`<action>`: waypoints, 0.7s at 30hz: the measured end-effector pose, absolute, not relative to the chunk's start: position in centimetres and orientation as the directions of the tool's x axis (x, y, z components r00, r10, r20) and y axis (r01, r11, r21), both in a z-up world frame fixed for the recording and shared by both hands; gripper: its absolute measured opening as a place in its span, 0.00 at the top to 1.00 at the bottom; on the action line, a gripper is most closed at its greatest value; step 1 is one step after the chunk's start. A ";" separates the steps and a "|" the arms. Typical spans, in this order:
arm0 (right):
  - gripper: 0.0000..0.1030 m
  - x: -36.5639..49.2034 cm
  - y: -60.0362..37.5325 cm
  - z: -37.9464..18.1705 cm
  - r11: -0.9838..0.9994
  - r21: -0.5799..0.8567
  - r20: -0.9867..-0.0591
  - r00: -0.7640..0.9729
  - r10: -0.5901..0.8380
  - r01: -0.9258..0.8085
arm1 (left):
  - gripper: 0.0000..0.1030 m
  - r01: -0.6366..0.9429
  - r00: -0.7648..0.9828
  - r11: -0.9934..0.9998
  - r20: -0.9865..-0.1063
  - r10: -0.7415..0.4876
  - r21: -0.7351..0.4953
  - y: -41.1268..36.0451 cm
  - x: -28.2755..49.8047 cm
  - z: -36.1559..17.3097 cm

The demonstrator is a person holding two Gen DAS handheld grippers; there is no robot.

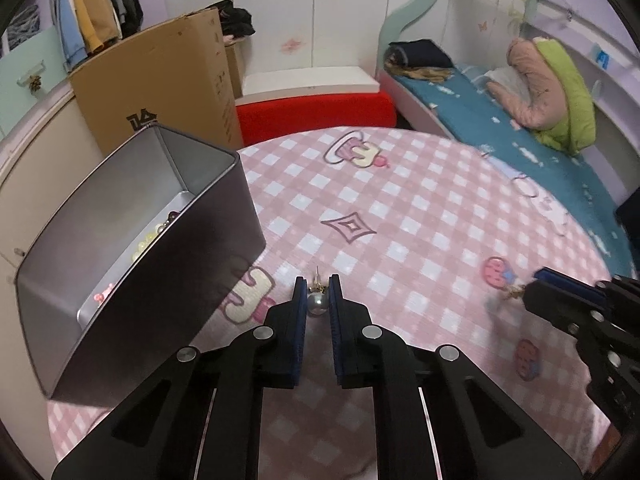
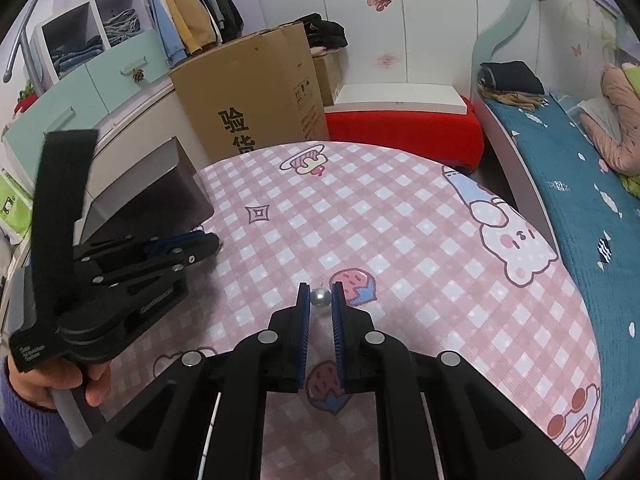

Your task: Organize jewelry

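Note:
My left gripper (image 1: 318, 294) is shut on a grey pearl earring (image 1: 317, 303) with a gold hook, held just above the pink checked tablecloth (image 1: 400, 208). A metal tin box (image 1: 132, 216) stands to its left, open at the top, with several beads and jewelry pieces (image 1: 148, 240) inside. My right gripper (image 2: 320, 298) is shut on a second grey pearl earring (image 2: 320, 298) above the cloth. In the left wrist view the right gripper (image 1: 532, 284) is at the right with a small gold piece at its tips. In the right wrist view the left gripper (image 2: 212, 244) is at the left beside the tin (image 2: 152, 188).
A tall cardboard box (image 2: 256, 92) stands behind the table, next to a red bench (image 2: 400, 128). A bed with a blue cover (image 2: 580, 168) runs along the right. Shelves and hanging clothes (image 2: 188, 16) are at the back left.

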State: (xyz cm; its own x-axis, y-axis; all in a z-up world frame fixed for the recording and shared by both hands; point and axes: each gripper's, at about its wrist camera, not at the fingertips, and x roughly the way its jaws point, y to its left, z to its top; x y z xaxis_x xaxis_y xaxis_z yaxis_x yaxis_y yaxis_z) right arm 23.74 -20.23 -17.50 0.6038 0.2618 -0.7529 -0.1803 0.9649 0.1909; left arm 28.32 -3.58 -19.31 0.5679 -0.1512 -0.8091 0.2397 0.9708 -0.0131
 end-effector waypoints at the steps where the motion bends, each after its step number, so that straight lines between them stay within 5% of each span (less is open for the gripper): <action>1: 0.90 23.6 -20.2 -17.2 0.965 0.190 -0.751 0.607 0.260 -0.179 | 0.89 0.248 0.569 0.968 -0.804 -0.171 -0.031 -3.4 27.9 -18.9; 15: 0.90 22.6 -19.8 -12.0 0.941 0.265 -0.686 0.645 0.336 -0.209 | 0.89 0.347 0.584 0.890 -0.675 -0.451 -0.295 1.8 23.5 -10.4; 21: 0.90 22.6 -17.7 -9.7 0.933 0.258 -0.662 0.657 0.360 -0.251 | 0.89 0.342 0.629 0.885 -0.623 -0.465 -0.316 5.1 23.0 -7.2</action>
State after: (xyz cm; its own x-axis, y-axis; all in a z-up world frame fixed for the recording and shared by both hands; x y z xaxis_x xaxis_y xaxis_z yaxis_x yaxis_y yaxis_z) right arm 22.63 -17.74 -9.69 0.6569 0.3604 -0.6623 -0.2513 0.9328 0.2584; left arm 22.98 5.14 -7.21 0.6292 -0.4650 -0.6228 0.3418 0.8852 -0.3155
